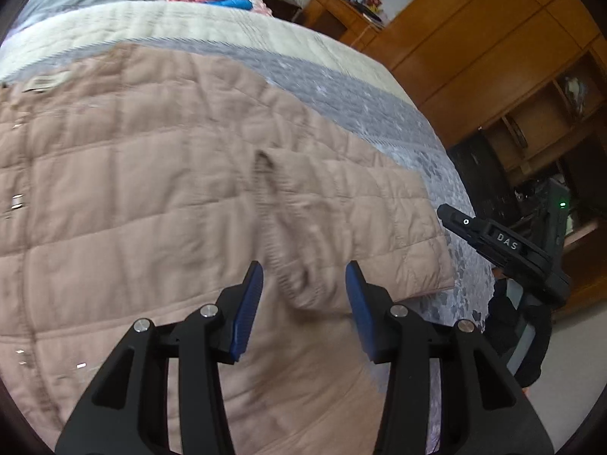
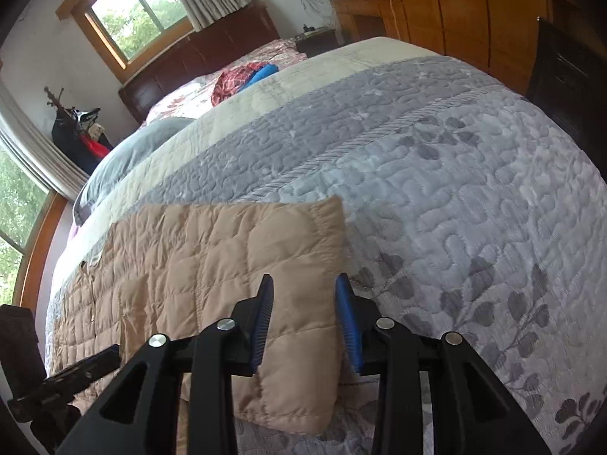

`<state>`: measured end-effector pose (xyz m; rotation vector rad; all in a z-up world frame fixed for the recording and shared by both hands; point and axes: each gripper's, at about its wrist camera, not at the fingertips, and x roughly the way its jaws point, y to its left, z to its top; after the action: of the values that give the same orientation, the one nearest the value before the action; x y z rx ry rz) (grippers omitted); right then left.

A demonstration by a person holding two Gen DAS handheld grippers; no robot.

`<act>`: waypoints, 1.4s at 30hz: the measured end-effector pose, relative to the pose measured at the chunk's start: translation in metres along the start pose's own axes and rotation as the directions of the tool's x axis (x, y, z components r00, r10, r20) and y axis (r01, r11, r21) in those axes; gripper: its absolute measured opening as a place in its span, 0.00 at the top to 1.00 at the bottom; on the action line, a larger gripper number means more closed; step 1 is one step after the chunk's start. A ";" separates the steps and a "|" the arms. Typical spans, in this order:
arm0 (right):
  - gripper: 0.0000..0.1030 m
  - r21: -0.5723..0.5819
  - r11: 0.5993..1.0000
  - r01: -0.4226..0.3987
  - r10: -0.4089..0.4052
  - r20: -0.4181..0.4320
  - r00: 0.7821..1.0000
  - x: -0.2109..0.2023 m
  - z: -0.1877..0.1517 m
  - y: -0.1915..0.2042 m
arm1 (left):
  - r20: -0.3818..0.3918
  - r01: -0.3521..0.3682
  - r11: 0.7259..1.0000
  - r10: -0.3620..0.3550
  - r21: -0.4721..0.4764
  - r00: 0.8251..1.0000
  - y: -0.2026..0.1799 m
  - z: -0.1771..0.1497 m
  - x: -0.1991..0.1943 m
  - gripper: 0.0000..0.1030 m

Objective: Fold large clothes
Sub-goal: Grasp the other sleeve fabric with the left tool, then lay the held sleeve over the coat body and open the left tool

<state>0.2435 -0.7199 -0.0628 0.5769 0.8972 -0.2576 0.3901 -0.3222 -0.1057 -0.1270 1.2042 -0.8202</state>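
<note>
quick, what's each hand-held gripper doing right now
Left hand-held gripper: open, holding nothing, above the quilted jacket.
Right hand-held gripper: open, empty, over the jacket's sleeve.

The quilted jacket (image 1: 132,174) runs off the left and lower edges of the left wrist view, and motion blur smears its ribbed cuff (image 1: 288,258). The label (image 1: 41,82) near its collar is unreadable. Items on the dresser (image 2: 364,11) are too small to identify. The bed (image 2: 474,197) is cut off at right.
</note>
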 end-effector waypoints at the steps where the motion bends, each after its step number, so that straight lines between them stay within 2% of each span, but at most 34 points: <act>1: 0.66 0.001 1.000 -0.003 0.003 0.001 1.000 0.000 0.003 -0.001 | -0.011 -0.003 1.000 0.003 -0.006 1.000 -0.001 0.001 0.005 0.62; 2: 0.66 0.003 1.000 -0.017 0.017 0.003 1.000 0.000 0.003 -0.001 | -0.021 -0.004 1.000 0.004 -0.015 1.000 -0.001 0.002 0.012 0.69; 3: 0.66 0.002 1.000 -0.026 0.026 0.003 1.000 -0.001 0.003 -0.003 | -0.029 -0.007 0.999 0.006 -0.032 1.000 0.000 0.003 0.017 0.83; 7: 0.66 -0.011 0.999 -0.031 0.032 0.008 0.999 -0.004 0.002 -0.001 | 0.002 0.012 0.998 -0.012 -0.056 1.000 0.007 0.004 0.015 0.95; 14: 0.66 0.000 0.994 -0.109 0.109 0.000 0.994 -0.005 0.001 0.001 | 0.150 -0.024 0.999 0.031 -0.048 0.988 0.031 -0.008 -0.050 0.97; 18: 0.66 -0.008 0.989 -0.149 0.149 -0.044 0.988 0.006 -0.004 0.010 | 0.197 -0.061 0.995 0.076 -0.080 0.978 0.057 -0.009 -0.083 0.97; 22: 0.66 -0.036 0.981 -0.188 0.184 -0.097 0.978 0.020 -0.011 0.026 | 0.260 -0.115 0.985 0.145 -0.125 0.955 0.094 -0.017 -0.125 0.97; 25: 0.66 -0.063 0.964 -0.258 0.246 -0.146 0.958 0.029 -0.020 0.045 | 0.291 -0.138 0.977 0.181 -0.160 0.939 0.117 -0.021 -0.153 0.97; 29: 0.66 -0.104 0.944 -0.312 0.288 -0.198 0.937 0.037 -0.032 0.073 | 0.330 -0.196 0.959 0.255 -0.203 0.909 0.148 -0.028 -0.190 0.97; 31: 0.66 -0.117 0.935 -0.335 0.304 -0.224 0.926 0.042 -0.038 0.084 | 0.336 -0.213 0.951 0.281 -0.225 0.899 0.161 -0.030 -0.201 0.97; 33: 0.66 -0.146 0.933 -0.329 0.289 -0.243 0.926 0.049 -0.043 0.095 | 0.325 -0.219 0.942 0.296 -0.253 0.898 0.177 -0.033 -0.206 0.97; 35: 0.66 -0.185 0.937 -0.296 0.247 -0.250 0.936 0.056 -0.050 0.105 | 0.306 -0.230 0.934 0.311 -0.274 0.900 0.191 -0.037 -0.205 0.97; 38: 0.63 -0.207 0.944 -0.256 0.199 -0.260 0.945 0.066 -0.057 0.108 | 0.248 -0.261 0.917 0.340 -0.302 0.907 0.209 -0.044 -0.183 0.97; 40: 0.62 -0.207 0.945 -0.254 0.196 -0.265 0.944 0.070 -0.059 0.107 | 0.201 -0.276 0.907 0.349 -0.319 0.915 0.224 -0.050 -0.164 0.97; 42: 0.62 -0.202 0.944 -0.261 0.203 -0.268 0.942 0.071 -0.060 0.107 | 0.191 -0.264 0.908 0.337 -0.326 0.922 0.235 -0.053 -0.153 0.96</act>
<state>0.2944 -0.5964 -0.1100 0.4947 1.0690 0.1387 0.4426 -0.0429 -0.1250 -0.2694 1.0711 -0.3361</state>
